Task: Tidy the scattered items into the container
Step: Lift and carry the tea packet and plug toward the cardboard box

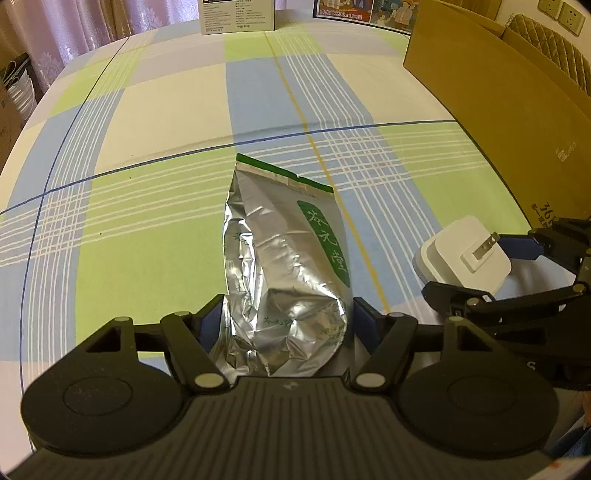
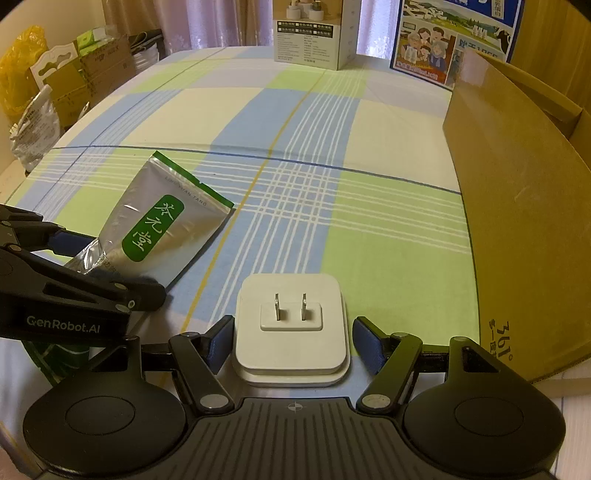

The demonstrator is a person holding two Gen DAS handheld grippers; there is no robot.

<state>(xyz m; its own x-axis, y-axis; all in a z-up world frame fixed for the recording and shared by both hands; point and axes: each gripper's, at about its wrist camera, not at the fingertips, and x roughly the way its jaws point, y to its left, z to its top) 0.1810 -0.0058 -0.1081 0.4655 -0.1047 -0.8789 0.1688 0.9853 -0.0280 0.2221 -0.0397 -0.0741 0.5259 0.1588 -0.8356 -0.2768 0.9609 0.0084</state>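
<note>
A silver foil pouch (image 1: 284, 266) with a green label lies on the checked tablecloth. My left gripper (image 1: 286, 321) has a finger at each side of the pouch's near end, pads touching the foil. A white plug adapter (image 2: 291, 325), prongs up, lies between the fingers of my right gripper (image 2: 291, 339); small gaps show at both pads. The pouch also shows in the right wrist view (image 2: 162, 229), and the adapter in the left wrist view (image 1: 465, 254). The brown cardboard box (image 2: 517, 206) stands open at the right.
The checked tablecloth (image 1: 147, 147) spreads ahead. A white product carton (image 2: 314, 33) and a blue printed carton (image 2: 454, 40) stand at the far edge. Boxes and bags (image 2: 48, 85) are piled beyond the left edge.
</note>
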